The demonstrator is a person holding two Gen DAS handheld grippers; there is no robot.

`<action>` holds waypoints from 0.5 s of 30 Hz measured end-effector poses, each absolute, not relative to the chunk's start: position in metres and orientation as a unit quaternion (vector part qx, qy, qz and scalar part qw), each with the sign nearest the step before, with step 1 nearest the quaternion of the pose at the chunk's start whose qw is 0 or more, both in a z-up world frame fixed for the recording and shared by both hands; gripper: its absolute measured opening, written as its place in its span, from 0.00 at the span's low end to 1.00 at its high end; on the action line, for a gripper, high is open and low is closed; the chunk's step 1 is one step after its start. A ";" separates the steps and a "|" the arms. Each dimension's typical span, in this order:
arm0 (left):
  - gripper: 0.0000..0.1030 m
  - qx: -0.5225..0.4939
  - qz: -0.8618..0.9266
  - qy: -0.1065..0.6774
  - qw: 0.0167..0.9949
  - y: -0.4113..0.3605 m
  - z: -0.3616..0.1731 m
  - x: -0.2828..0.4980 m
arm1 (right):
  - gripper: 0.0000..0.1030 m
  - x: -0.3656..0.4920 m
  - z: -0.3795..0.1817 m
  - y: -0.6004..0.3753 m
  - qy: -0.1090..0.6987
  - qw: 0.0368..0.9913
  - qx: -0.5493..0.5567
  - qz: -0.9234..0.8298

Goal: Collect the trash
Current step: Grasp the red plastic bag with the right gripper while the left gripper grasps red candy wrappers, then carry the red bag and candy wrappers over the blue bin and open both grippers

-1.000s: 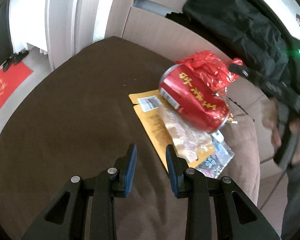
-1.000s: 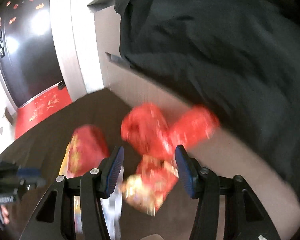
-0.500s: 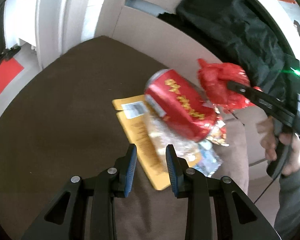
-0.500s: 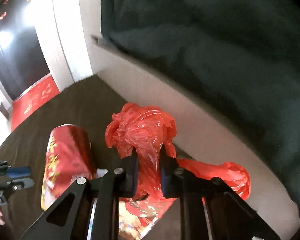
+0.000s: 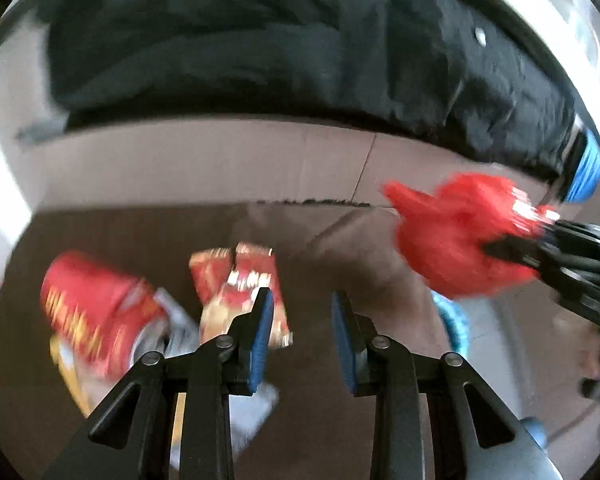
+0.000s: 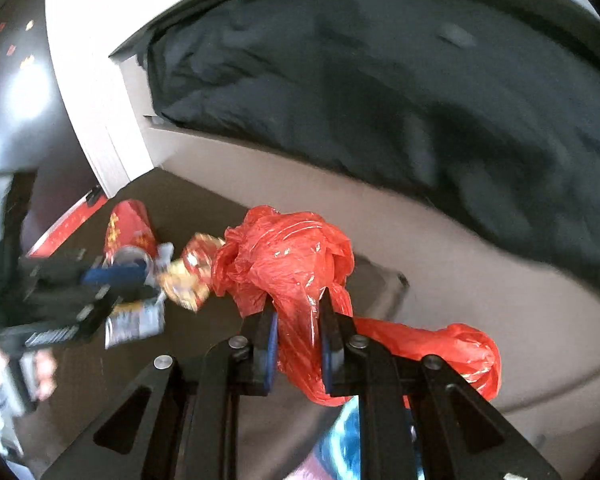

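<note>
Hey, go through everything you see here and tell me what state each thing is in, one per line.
Red plastic bag: crumpled, clamped in the right tongs, lifted.
Left tongs: open, holding nothing.
Red can: lying on its side.
Snack wrapper: crumpled, lying flat beside the can.
Black coat: draped over the ledge.

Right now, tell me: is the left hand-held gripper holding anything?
No, the left hand-held gripper is open with nothing between its fingers; the snack wrapper lies beyond them.
</note>
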State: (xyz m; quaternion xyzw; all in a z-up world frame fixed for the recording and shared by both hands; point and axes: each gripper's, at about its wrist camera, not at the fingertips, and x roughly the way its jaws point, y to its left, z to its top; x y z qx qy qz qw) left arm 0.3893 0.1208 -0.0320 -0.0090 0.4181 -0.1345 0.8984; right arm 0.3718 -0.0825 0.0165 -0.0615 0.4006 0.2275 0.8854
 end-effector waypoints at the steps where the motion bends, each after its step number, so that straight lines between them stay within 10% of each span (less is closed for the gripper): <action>1: 0.30 0.003 -0.128 0.421 0.898 0.117 -0.035 0.396 | 0.14 0.369 0.015 -0.092 0.404 0.885 -0.053 0.225; 15: 0.30 -0.046 -0.101 0.519 0.847 0.134 -0.073 0.454 | 0.15 0.324 -0.032 -0.181 0.446 0.871 0.017 0.205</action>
